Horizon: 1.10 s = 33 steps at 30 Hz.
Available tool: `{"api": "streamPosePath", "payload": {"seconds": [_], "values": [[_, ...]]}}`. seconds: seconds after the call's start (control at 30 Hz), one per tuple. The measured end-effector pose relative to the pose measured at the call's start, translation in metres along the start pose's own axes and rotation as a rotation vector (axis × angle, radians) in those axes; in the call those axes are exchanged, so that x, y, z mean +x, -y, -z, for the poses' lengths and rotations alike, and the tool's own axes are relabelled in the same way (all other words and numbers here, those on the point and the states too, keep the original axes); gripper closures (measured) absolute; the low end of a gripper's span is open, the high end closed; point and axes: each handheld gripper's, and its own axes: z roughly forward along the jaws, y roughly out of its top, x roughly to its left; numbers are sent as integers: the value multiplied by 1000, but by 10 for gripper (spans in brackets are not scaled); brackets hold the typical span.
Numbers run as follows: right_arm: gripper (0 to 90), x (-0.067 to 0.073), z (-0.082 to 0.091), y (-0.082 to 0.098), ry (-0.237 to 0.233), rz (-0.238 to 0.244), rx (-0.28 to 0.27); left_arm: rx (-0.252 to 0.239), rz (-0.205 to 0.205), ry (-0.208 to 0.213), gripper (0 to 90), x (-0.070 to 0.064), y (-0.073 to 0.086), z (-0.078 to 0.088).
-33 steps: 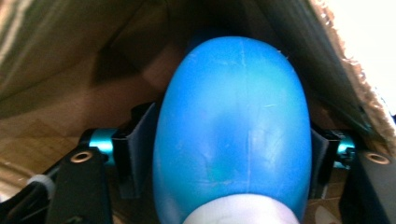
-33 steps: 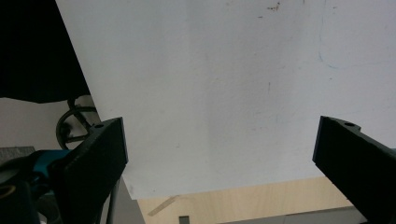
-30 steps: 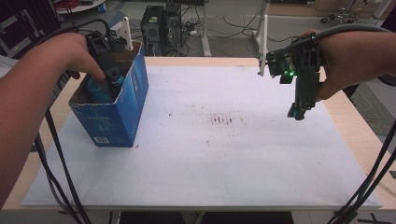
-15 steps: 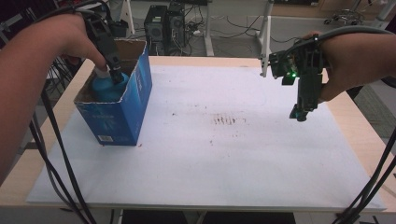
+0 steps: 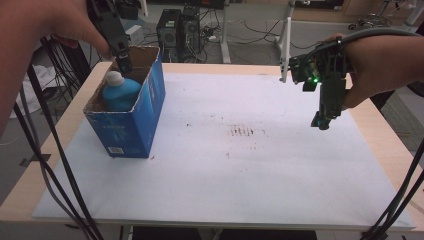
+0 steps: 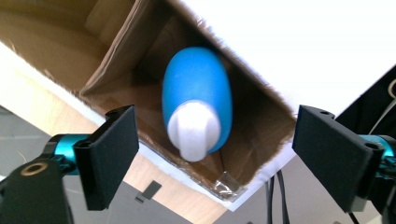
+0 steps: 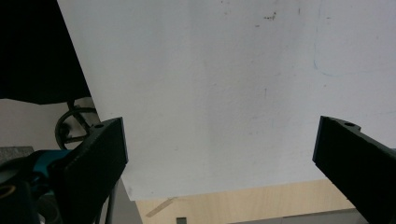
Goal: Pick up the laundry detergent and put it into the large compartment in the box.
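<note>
One blue bottle (image 5: 120,92) with a white cap is standing inside one open blue cardboard box (image 5: 142,117) at the left of one white-covered table (image 5: 250,165). Two grippers are hovering: the left gripper (image 5: 123,64), above the box, has just been opening its jaws and is holding nothing, while the right gripper (image 5: 320,121) is hanging wide open and empty over the right side.

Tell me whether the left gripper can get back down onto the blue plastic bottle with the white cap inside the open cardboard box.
Probably yes. The left gripper hangs open above the blue plastic bottle, and the cardboard box is open-topped with nothing over the white cap.
</note>
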Motion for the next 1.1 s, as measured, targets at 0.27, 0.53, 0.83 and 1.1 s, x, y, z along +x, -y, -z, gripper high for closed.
{"api": "streamPosePath", "payload": {"seconds": [0.27,0.53,0.83,1.1], "values": [[21,-1,1,-1,-4,12,-1,-2,-111,-1,94,-22,-13,6],[21,-2,1,-2,-8,3,-4,-4,-251,29,57,-51,-33,2],[21,-4,3,1,-10,-7,-5,36,-351,47,35,-80,-56,-17],[21,-5,4,3,-8,-7,-19,53,-403,59,17,-96,-67,-32]]}}
